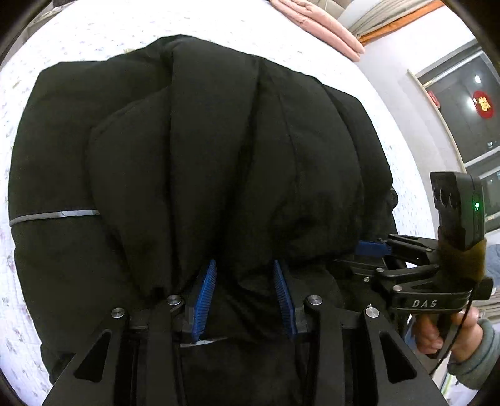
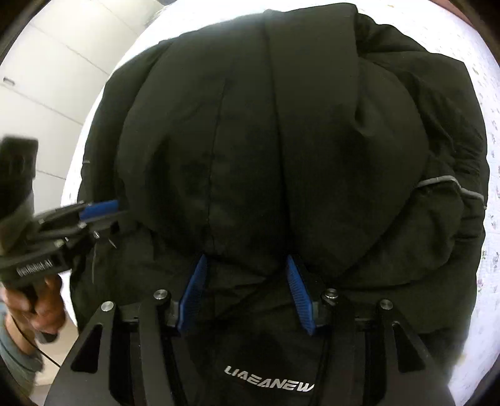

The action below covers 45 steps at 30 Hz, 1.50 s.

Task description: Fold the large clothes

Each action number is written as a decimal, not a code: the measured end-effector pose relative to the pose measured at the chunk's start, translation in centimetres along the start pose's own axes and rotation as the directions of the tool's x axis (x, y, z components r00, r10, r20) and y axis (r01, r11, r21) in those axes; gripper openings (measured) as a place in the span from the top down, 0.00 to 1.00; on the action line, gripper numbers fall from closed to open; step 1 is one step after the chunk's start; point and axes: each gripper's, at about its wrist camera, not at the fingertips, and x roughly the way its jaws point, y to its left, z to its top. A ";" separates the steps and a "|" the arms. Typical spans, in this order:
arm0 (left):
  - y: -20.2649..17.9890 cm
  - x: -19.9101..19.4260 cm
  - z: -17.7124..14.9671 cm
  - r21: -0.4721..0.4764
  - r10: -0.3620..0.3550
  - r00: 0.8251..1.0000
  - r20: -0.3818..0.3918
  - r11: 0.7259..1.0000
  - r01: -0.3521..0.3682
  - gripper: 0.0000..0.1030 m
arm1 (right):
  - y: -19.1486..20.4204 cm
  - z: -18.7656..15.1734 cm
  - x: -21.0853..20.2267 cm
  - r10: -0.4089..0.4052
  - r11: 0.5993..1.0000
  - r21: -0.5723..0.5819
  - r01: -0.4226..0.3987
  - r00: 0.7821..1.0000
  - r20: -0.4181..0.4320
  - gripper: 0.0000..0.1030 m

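Observation:
A puffy black jacket (image 1: 218,140) lies bundled on the bed, with a grey reflective stripe (image 1: 53,215) on one sleeve. My left gripper (image 1: 245,265) points down onto its near edge. The blue pads (image 1: 204,296) stand apart with loose black fabric between them, not pinched. In the right wrist view the same jacket (image 2: 281,125) fills the picture, with a white logo (image 2: 268,379) at the near hem. My right gripper (image 2: 246,259) stands open over the fabric in the same way. Each gripper shows in the other's view: the right gripper (image 1: 373,246) and the left gripper (image 2: 100,207).
The jacket rests on a white flowered bedsheet (image 1: 125,28). Folded pink bedding (image 1: 318,25) lies at the far edge of the bed. A dark window (image 1: 462,103) is to the right, pale cupboard doors (image 2: 47,62) to the left. A person's hand (image 1: 453,331) holds the right gripper's handle.

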 end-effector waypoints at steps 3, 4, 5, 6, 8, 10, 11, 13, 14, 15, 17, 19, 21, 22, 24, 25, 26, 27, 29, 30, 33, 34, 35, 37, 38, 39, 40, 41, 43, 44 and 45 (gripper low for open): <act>-1.2 -1.1 0.2 0.031 0.028 1.000 0.005 0.999 -0.028 0.61 | 0.2 0.0 -1.1 0.009 1.000 -0.003 -0.009 1.000 -0.008 0.47; -1.7 -1.7 0.3 0.049 0.043 0.999 0.012 0.998 -0.044 0.61 | 0.4 0.0 -2.2 0.012 1.000 -0.004 -0.012 1.000 0.000 0.47; -2.2 -2.3 0.6 0.068 0.060 0.998 0.027 0.996 -0.062 0.61 | 0.6 0.0 -3.3 0.013 1.000 -0.005 -0.013 1.000 0.017 0.47; -2.8 -3.2 0.6 0.084 0.072 0.996 0.046 0.994 -0.076 0.62 | 1.4 0.1 -5.2 0.013 1.000 -0.007 -0.013 0.999 0.042 0.46; -3.8 -5.1 0.4 0.100 0.077 0.993 0.089 0.991 -0.086 0.62 | 1.6 0.7 -8.5 0.025 1.000 -0.005 -0.024 0.992 0.126 0.46; -4.4 -6.2 0.8 0.098 0.070 0.989 0.128 0.992 -0.083 0.61 | 1.8 1.9 -10.9 0.026 1.000 0.006 -0.027 0.978 0.207 0.45; -4.6 -6.7 1.1 0.094 0.060 0.988 0.145 0.993 -0.074 0.61 | 1.8 2.5 -11.3 0.022 1.000 0.008 -0.025 0.974 0.225 0.45; -5.0 -6.9 1.7 0.086 0.022 0.985 0.169 0.996 -0.037 0.60 | 2.1 4.3 -11.3 0.015 1.000 0.003 -0.016 0.968 0.250 0.44; -5.0 -6.6 1.9 0.083 0.021 0.986 0.165 0.996 -0.035 0.60 | 2.4 5.3 -10.4 0.005 1.000 -0.002 -0.005 0.970 0.244 0.44; -5.0 -5.8 2.0 0.080 0.030 0.988 0.150 0.996 -0.043 0.60 | 2.5 5.6 -9.7 0.002 1.000 -0.009 0.000 0.973 0.230 0.44; -3.9 -4.6 2.0 0.067 0.048 0.992 0.119 0.996 -0.057 0.60 | 2.2 6.5 -7.2 -0.073 0.997 0.005 0.073 0.984 0.162 0.50; -2.7 -3.2 1.6 0.047 0.080 0.993 0.087 0.995 -0.084 0.60 | 0.4 5.5 -5.9 -0.136 0.990 0.061 0.129 0.982 0.134 0.63; -1.2 -1.8 0.9 0.016 0.066 0.996 0.066 0.998 -0.068 0.60 | -2.2 4.0 -4.9 -0.117 0.985 0.137 0.103 0.988 0.101 0.80; -0.6 -1.4 0.5 0.000 0.053 0.997 0.064 0.999 -0.053 0.60 | -3.5 3.3 -4.4 -0.107 0.983 0.159 0.093 0.990 0.086 0.92; 0.0 -0.9 0.1 -0.016 0.030 0.997 0.066 0.999 -0.029 0.60 | -4.6 2.4 -3.5 -0.063 0.981 0.188 0.046 0.995 0.084 0.94; 0.0 -0.8 0.0 -0.017 0.029 0.997 0.068 0.999 -0.028 0.60 | -4.9 2.2 -3.1 -0.047 0.980 0.198 0.028 0.995 0.091 0.94; -0.1 -1.0 0.0 -0.014 0.032 0.997 0.067 0.999 -0.031 0.60 | -4.7 2.3 -3.1 -0.048 0.980 0.199 0.029 0.994 0.094 0.94; -0.3 -1.2 0.2 -0.008 0.036 0.998 0.061 0.999 -0.036 0.60 | -4.6 2.5 -3.1 -0.062 0.981 0.191 0.044 0.994 0.089 0.94; -0.7 -1.8 0.5 0.003 0.039 0.998 0.051 0.999 -0.039 0.61 | -3.3 2.7 -3.8 -0.093 0.984 0.161 0.079 0.992 0.081 0.87; -1.0 -2.2 0.5 0.011 0.037 0.998 0.054 0.999 -0.038 0.61 | -2.5 2.8 -4.4 -0.104 0.985 0.149 0.090 0.991 0.085 0.79; -2.0 -4.4 0.7 0.044 0.038 0.996 0.084 0.998 -0.042 0.60 | 0.7 2.7 -6.2 -0.106 0.990 0.104 0.093 0.985 0.135 0.46; -2.4 -5.0 0.5 0.053 0.028 0.995 0.094 0.998 -0.033 0.59 | 2.3 2.1 -7.1 -0.091 0.993 0.085 0.078 0.983 0.161 0.35; -2.7 -5.5 0.3 0.060 0.014 0.995 0.102 0.998 -0.020 0.58 | 3.3 1.7 -7.5 -0.069 0.996 0.067 0.058 0.982 0.175 0.33; -2.9 -5.7 -0.2 0.063 0.002 0.994 0.106 0.998 -0.008 0.53 | 5.9 1.0 -7.3 -0.054 0.998 0.020 0.052 0.983 0.173 0.32; -2.5 -5.6 -0.5 0.063 0.009 0.995 0.097 0.998 -0.015 0.49 | 6.8 0.8 -6.8 -0.065 0.998 -0.001 0.066 0.984 0.166 0.32; -2.3 -5.0 -0.7 0.061 0.036 0.996 0.082 0.997 -0.041 0.49 | 7.9 0.4 -5.7 -0.096 0.994 -0.034 0.102 0.984 0.153 0.32; -2.1 -3.8 -1.1 0.065 0.074 0.996 0.054 0.995 -0.078 0.49 | 8.3 0.2 -4.7 -0.131 0.989 -0.047 0.138 0.982 0.138 0.32; -1.9 -2.8 -1.4 0.072 0.089 0.995 0.037 0.993 -0.091 0.49 | 7.9 -0.2 -4.2 -0.145 0.987 -0.049 0.152 0.981 0.126 0.32; -1.5 -1.3 -1.9 0.078 0.103 0.994 0.029 0.991 -0.105 0.49 | 7.6 -1.0 -1.9 -0.180 0.982 -0.042 0.184 0.980 0.088 0.33; -1.3 -0.7 -2.0 0.079 0.103 0.994 0.029 0.991 -0.105 0.49 | 7.5 -1.2 -1.0 -0.193 0.980 -0.039 0.197 0.978 0.079 0.33; -1.2 -0.4 -2.1 0.082 0.102 0.994 0.039 0.991 -0.105 0.49 | 6.9 -1.3 -0.3 -0.197 0.979 -0.037 0.200 0.977 0.086 0.32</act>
